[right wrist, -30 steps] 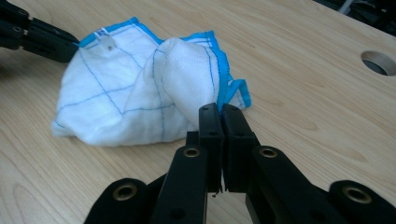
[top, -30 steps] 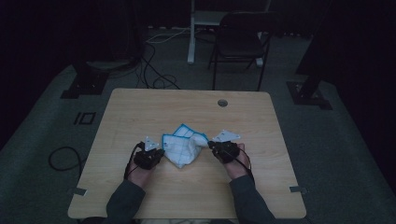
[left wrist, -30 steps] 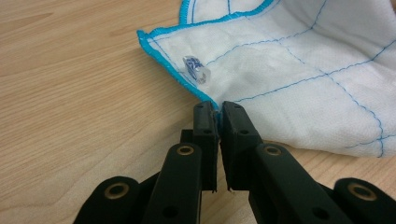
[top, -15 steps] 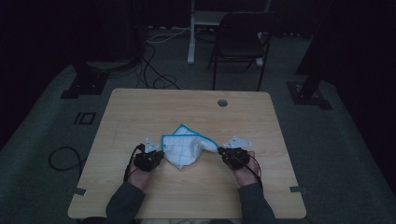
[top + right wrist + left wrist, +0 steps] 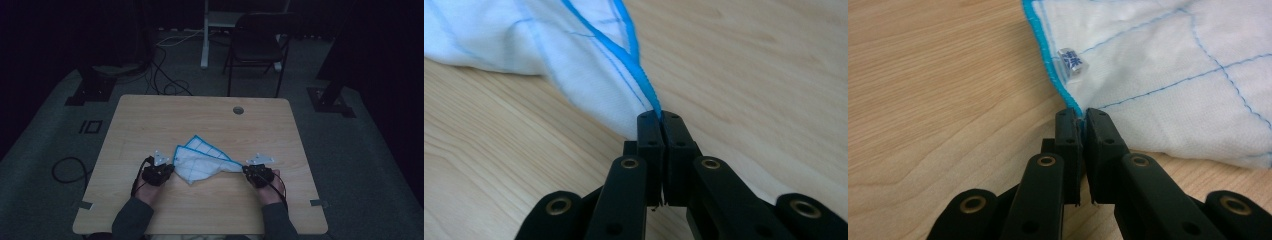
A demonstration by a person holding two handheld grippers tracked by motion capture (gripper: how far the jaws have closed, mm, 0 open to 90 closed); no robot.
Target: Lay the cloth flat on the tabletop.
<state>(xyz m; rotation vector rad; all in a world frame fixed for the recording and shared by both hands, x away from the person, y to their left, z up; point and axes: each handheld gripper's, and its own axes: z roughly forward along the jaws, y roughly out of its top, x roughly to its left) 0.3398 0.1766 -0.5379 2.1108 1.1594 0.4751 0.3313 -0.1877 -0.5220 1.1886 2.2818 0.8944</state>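
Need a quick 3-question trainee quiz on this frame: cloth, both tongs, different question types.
1. True or false: the left tongs are shut on the blue-edged white cloth.
2. Multiple choice: the right tongs pinch the cloth at A) its bare middle, B) its blue hem, C) its small tag.
3. Fill in: the small printed tag on the cloth lies near the ____ tongs.

Key: 1 true; 2 B; 3 left.
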